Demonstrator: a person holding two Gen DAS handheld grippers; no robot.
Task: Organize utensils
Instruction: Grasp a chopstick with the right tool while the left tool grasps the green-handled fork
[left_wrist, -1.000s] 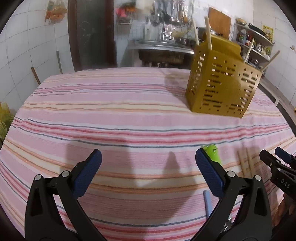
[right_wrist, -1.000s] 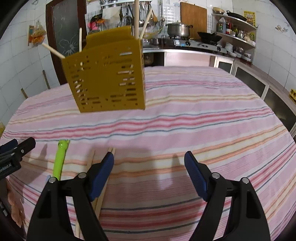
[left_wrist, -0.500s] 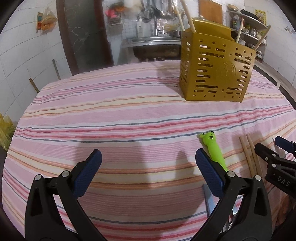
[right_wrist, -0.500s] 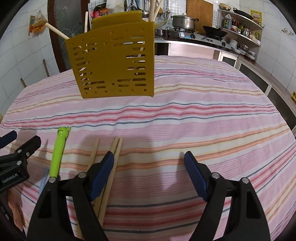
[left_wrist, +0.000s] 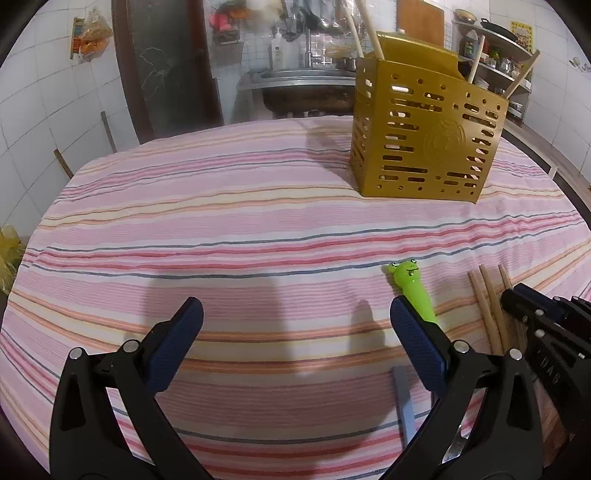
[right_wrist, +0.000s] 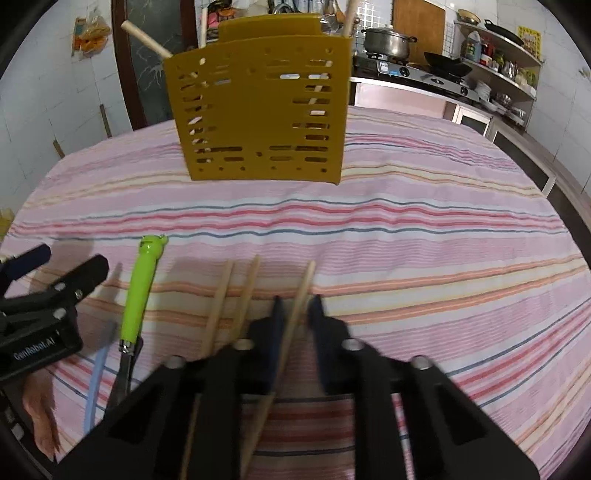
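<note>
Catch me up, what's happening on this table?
A person with a claw in each hand is tidying utensils on a striped tablecloth. The right claw has just been closing and now pinches one wooden chopstick; two more chopsticks lie loose beside it. The left claw hangs open over bare cloth, holding nothing. A green-handled knife lies between the claws. The yellow utensil holder stands farther back, a few sticks already in it.

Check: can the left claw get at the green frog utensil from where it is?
Probably yes. The left claw is open, and the frog utensil lies flat on the cloth just past its right finger, with nothing on top. The right claw, shut on a chopstick, works farther off.
</note>
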